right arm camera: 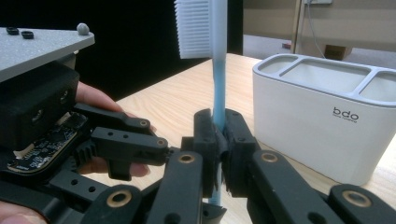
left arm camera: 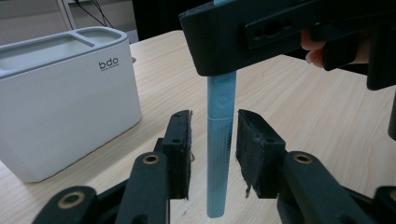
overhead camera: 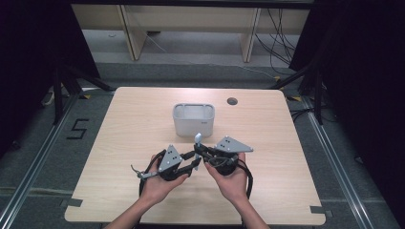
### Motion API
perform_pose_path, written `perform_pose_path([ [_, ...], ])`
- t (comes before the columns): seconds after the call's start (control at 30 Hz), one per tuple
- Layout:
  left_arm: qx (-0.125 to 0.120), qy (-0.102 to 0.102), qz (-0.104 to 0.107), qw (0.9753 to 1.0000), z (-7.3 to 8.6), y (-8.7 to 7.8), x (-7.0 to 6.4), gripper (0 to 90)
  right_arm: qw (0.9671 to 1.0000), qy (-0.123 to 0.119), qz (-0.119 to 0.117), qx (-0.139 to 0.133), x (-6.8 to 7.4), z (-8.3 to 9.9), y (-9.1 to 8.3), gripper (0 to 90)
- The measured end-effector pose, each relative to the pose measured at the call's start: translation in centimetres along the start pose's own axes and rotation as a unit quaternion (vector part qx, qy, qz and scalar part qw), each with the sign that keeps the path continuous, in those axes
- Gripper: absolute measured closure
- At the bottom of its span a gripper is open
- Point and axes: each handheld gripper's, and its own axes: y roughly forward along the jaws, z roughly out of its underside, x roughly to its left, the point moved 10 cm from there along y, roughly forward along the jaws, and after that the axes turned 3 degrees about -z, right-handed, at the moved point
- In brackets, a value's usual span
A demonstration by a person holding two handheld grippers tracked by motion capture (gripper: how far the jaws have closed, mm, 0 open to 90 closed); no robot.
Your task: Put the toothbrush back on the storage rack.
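A light blue toothbrush (right arm camera: pixel 217 70) with white bristles stands upright, its neck clamped between the jaws of my right gripper (right arm camera: pixel 220 135). In the left gripper view its lower handle (left arm camera: pixel 219 140) hangs between the open jaws of my left gripper (left arm camera: pixel 212 149), with a gap on each side. From above, the left gripper (overhead camera: pixel 193 164) and the right gripper (overhead camera: pixel 203 152) meet near the table's middle, with the brush head (overhead camera: pixel 197 138) sticking up between them. A white compartmented holder (overhead camera: pixel 193 119) marked "bdo" stands just behind them.
The wooden table (overhead camera: pixel 124 138) has a round cable hole (overhead camera: pixel 232 101) at the back right. Black curtains flank both sides, and wooden furniture legs and cables lie on the floor beyond the far edge.
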Motion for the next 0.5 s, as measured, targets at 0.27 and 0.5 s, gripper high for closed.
perform_pose_path([
  [0.27, -0.003, 0.002, -0.010, 0.9999, -0.04, 0.05, 0.28, 71.6, 1.0000, 0.003, -0.001, -0.003, 0.22, -0.02, 0.21, 85.8],
  [0.5, -0.009, 0.002, -0.008, 0.9999, -0.18, -0.01, 0.20, 77.7, 0.9999, 0.007, 0.000, -0.007, 0.31, -0.20, 0.36, 85.8],
])
